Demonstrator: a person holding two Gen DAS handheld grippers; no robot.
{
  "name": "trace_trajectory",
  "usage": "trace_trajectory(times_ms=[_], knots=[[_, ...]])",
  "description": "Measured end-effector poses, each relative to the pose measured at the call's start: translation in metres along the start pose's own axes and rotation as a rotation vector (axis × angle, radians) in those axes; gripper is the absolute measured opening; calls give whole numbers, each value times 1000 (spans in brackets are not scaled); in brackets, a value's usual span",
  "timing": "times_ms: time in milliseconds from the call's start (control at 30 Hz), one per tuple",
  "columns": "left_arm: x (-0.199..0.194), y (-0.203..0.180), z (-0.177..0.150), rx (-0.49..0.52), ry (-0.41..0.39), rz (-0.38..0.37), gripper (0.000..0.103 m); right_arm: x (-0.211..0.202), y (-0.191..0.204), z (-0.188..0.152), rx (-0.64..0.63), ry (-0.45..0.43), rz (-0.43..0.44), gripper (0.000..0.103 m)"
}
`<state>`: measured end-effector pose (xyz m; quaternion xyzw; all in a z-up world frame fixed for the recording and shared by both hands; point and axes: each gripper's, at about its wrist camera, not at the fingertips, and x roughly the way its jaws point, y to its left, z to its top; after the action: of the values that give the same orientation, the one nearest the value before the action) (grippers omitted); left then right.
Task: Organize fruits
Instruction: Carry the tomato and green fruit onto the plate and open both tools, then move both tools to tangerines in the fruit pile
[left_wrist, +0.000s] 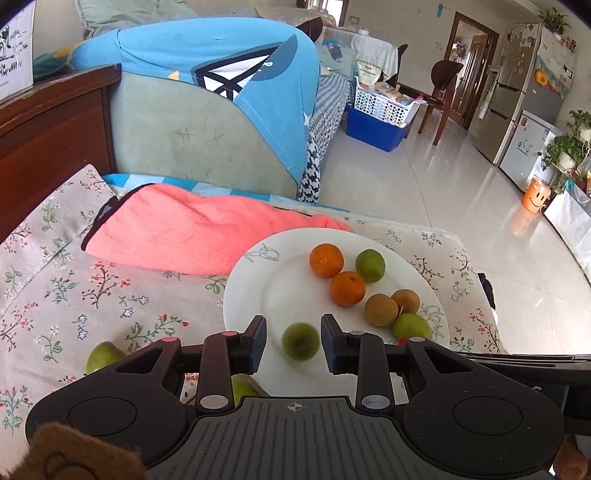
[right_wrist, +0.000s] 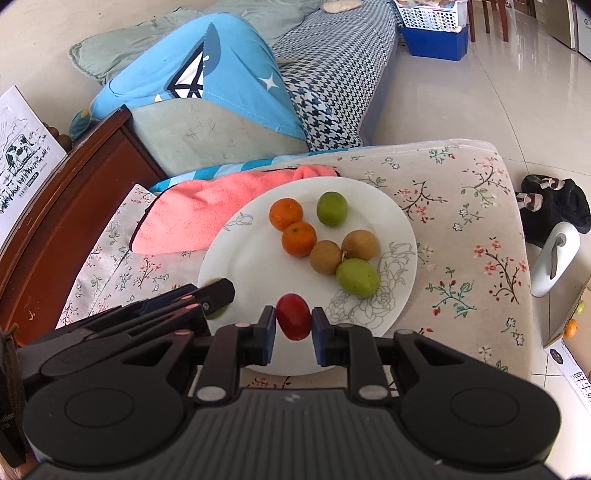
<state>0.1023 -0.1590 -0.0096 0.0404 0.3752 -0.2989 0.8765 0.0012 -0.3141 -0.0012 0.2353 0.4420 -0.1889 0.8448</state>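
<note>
A white plate (left_wrist: 280, 280) (right_wrist: 243, 266) lies on the flowered cloth. On it are two oranges (left_wrist: 326, 260) (right_wrist: 286, 213), two brown fruits (left_wrist: 381, 309) (right_wrist: 325, 256) and two green fruits (left_wrist: 370, 265) (right_wrist: 332, 208). My left gripper (left_wrist: 293, 325) is open over the plate's near edge. A blurred green fruit (left_wrist: 301, 341) sits between its fingers with a gap on each side. My right gripper (right_wrist: 293, 314) is shut on a red fruit (right_wrist: 293, 316) above the plate's near rim. In the right wrist view the left gripper's fingers (right_wrist: 218, 291) reach in from the left.
A pink towel (left_wrist: 192, 232) lies behind the plate. Two more green fruits (left_wrist: 104, 356) (left_wrist: 243, 386) rest on the cloth by the left gripper. A sofa with a blue cloth (left_wrist: 221, 74) stands behind. Black slippers (right_wrist: 554, 201) and a cardboard box (right_wrist: 570, 332) are on the floor to the right.
</note>
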Motion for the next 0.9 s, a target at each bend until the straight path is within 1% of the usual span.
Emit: trace_trajectory(times_ms=[33, 67, 167, 200, 267, 367, 600, 700, 800, 900], knots=[[0, -1, 1, 4, -2, 4, 32, 0, -1, 0, 9, -3, -3, 22], [-1, -2, 1, 7, -1, 12, 36, -1, -2, 1, 16, -9, -5, 23], [-4, -3, 2, 6, -11, 48, 61, -3, -4, 3, 28, -37, -17, 24], [-6, -3, 2, 11, -20, 56, 64, -4, -4, 3, 33, -45, -18, 24], [-9, -3, 3, 23, -28, 67, 67, -5, -6, 5, 42, -51, -9, 24], [-13, -2, 5, 19, -29, 90, 74, -6, -5, 6, 40, -61, -8, 24], [-24, 3, 7, 30, -11, 120, 79, -7, 0, 6, 25, -61, 12, 24], [-33, 9, 8, 34, -12, 118, 82, -8, 4, 4, 12, -61, 25, 25], [-41, 17, 8, 32, -12, 120, 83, -8, 9, 3, -8, -60, 35, 25], [-49, 24, 9, 58, -12, 130, 83, -8, 15, 1, -33, -57, 46, 25]])
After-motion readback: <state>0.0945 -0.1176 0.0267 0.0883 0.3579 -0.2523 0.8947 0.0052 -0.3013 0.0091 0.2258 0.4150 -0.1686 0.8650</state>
